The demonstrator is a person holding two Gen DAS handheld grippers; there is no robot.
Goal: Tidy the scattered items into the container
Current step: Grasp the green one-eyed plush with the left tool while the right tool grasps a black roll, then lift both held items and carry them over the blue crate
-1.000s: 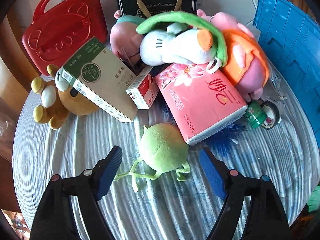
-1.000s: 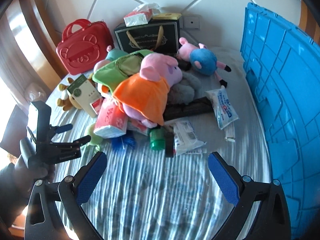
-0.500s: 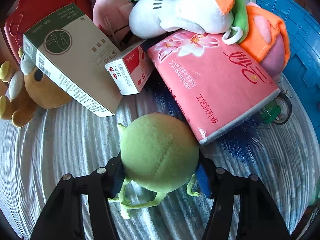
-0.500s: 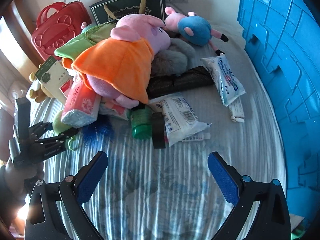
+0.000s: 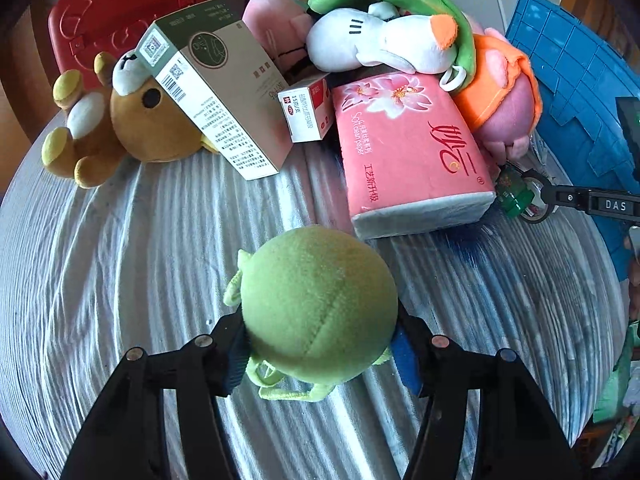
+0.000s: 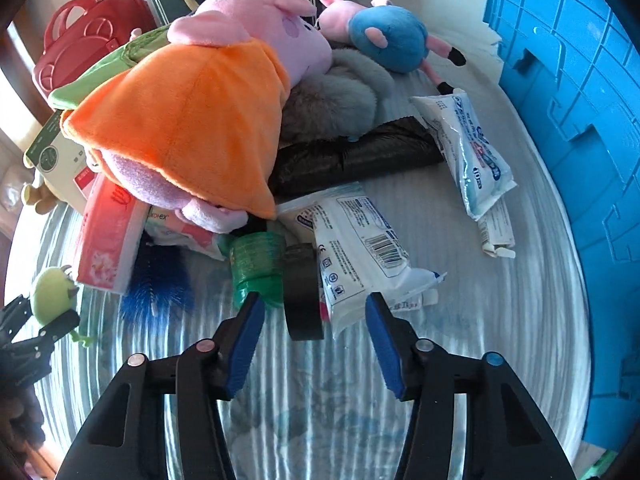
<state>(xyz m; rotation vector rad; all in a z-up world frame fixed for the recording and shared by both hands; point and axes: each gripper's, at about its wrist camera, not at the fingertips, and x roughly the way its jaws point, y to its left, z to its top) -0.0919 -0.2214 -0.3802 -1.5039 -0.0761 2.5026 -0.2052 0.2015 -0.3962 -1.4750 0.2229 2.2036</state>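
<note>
My left gripper [image 5: 320,344] is shut on a round green plush toy [image 5: 316,304], its blue pads pressing both sides just above the striped bedcover. The same plush [image 6: 52,292] shows at the far left of the right wrist view. My right gripper [image 6: 314,320] hangs low over the cover and its jaws are closing. A black tape roll [image 6: 302,292] and the corner of a white wipes packet [image 6: 360,248] lie between them, and the pads touch neither. A green cap [image 6: 256,268] sits just left of the roll. The blue crate [image 6: 580,120] stands at the right.
A pile fills the far side: a pink tissue pack [image 5: 408,152], a green-and-beige box [image 5: 216,84], a brown bear [image 5: 120,120], a white duck plush [image 5: 380,44], a pig plush in orange [image 6: 192,120], a red case [image 5: 120,20] and a black bag [image 6: 352,156]. A blue brush [image 6: 156,280] lies nearby.
The left gripper went forward, shut on the green plush and drew it off the pile's edge. The right gripper came down toward the tape roll and its jaws narrowed.
</note>
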